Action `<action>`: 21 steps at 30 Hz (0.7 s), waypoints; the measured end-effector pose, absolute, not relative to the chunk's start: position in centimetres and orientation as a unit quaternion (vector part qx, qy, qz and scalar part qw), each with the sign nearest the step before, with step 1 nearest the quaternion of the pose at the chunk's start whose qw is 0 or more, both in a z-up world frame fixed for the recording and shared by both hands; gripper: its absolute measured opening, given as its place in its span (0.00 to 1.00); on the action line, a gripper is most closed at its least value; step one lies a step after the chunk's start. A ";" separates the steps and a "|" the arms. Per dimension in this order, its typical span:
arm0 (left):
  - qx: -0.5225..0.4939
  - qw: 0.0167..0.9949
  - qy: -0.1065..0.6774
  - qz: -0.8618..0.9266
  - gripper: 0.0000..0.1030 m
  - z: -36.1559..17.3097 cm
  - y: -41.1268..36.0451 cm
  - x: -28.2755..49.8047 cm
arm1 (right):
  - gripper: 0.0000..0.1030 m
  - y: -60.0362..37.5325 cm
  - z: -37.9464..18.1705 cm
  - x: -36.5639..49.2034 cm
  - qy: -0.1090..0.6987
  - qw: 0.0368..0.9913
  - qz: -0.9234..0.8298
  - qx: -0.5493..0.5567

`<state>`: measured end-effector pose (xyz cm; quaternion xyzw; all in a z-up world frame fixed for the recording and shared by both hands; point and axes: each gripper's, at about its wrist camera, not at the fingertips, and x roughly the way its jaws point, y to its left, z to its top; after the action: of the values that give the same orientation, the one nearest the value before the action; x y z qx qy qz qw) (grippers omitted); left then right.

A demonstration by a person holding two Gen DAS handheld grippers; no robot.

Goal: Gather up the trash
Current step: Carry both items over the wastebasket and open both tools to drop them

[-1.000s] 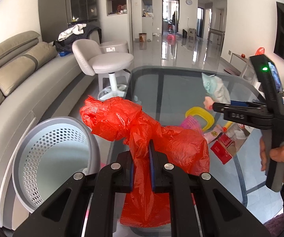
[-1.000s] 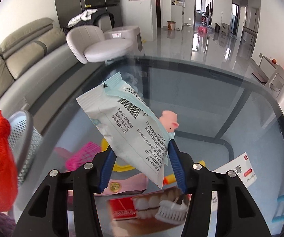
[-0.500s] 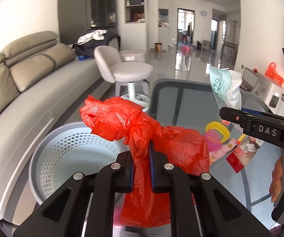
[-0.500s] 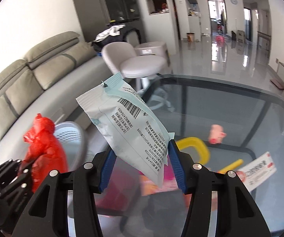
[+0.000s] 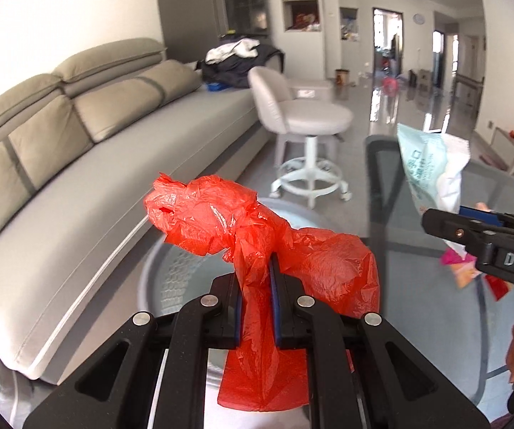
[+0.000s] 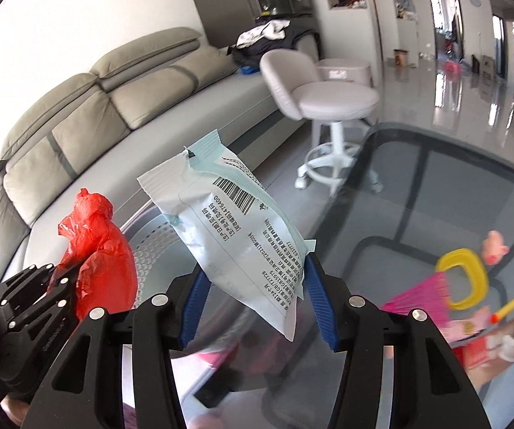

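Observation:
My left gripper (image 5: 255, 279) is shut on a crumpled red plastic bag (image 5: 257, 236), which bulges above and hangs below the jaws. Under it stands a pale perforated waste bin (image 5: 174, 275), its rim partly hidden by the bag. My right gripper (image 6: 253, 279) is shut on a light blue and white wipes packet (image 6: 235, 236) that sticks up tilted to the left. In the right wrist view the red bag (image 6: 96, 246) and left gripper (image 6: 55, 279) sit at the lower left, with the bin (image 6: 153, 246) behind the packet. The packet (image 5: 432, 164) also shows at right in the left wrist view.
A dark glass table (image 6: 453, 193) carries a yellow ring (image 6: 464, 279), a pink comb-like toy (image 6: 421, 293), a small pink figure (image 6: 494, 246) and paper wrappers (image 6: 482, 343). A grey sofa (image 5: 78, 164) runs along the left. A white swivel stool (image 5: 307, 121) stands beyond the bin.
Both grippers have swung left, away from the table's middle, towards the sofa side. The bin now lies right under the red bag, and the packet hangs near its rim. Neither grip changed.

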<state>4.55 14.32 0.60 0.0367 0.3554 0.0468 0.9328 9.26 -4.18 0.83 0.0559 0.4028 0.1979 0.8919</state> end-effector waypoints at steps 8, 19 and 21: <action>0.016 0.919 0.386 0.082 0.12 -1.4 17.3 5.7 | 0.50 -0.4 -0.6 11.4 0.424 0.874 0.229 0.055; -0.005 0.913 0.393 0.113 0.12 -2.2 20.1 6.0 | 0.50 2.8 -2.2 12.8 0.445 0.856 0.259 0.034; -0.009 0.912 0.393 0.116 0.14 -2.1 20.3 6.0 | 0.50 3.0 -2.4 12.8 0.446 0.855 0.263 0.033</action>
<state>5.96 20.33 -2.12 -0.0088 0.3927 0.1162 0.9123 12.78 3.02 -2.40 0.0333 0.4464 0.2629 0.8547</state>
